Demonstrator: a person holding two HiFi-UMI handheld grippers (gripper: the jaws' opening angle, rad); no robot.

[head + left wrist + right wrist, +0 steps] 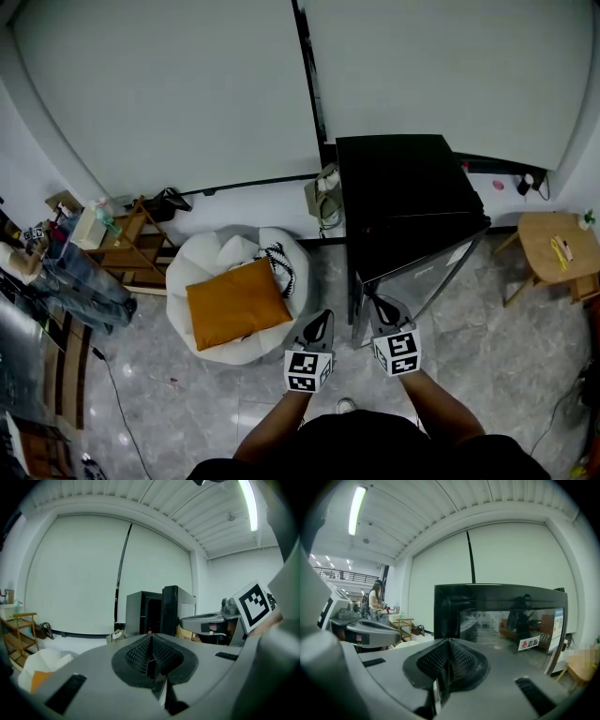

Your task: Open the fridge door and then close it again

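A small black fridge point(403, 183) stands against the white wall, and its glass-fronted door point(422, 267) is swung partly open towards me. The left gripper point(324, 316) is shut and empty, just left of the door's free edge. The right gripper point(376, 302) hovers close in front of the door's lower edge, jaws together with nothing seen between them. In the left gripper view the left gripper point(151, 639) faces the open cabinet point(140, 613) and the door point(176, 609) edge-on. The right gripper point(449, 643) looks straight at the door's reflective face point(506, 620).
A white beanbag point(211, 258) with an orange cushion point(236, 302) lies left of the fridge. A wooden rack point(131, 246) and a seated person point(89, 277) are further left. A round wooden stool point(558, 246) stands right. A cable point(117, 398) runs over the grey floor.
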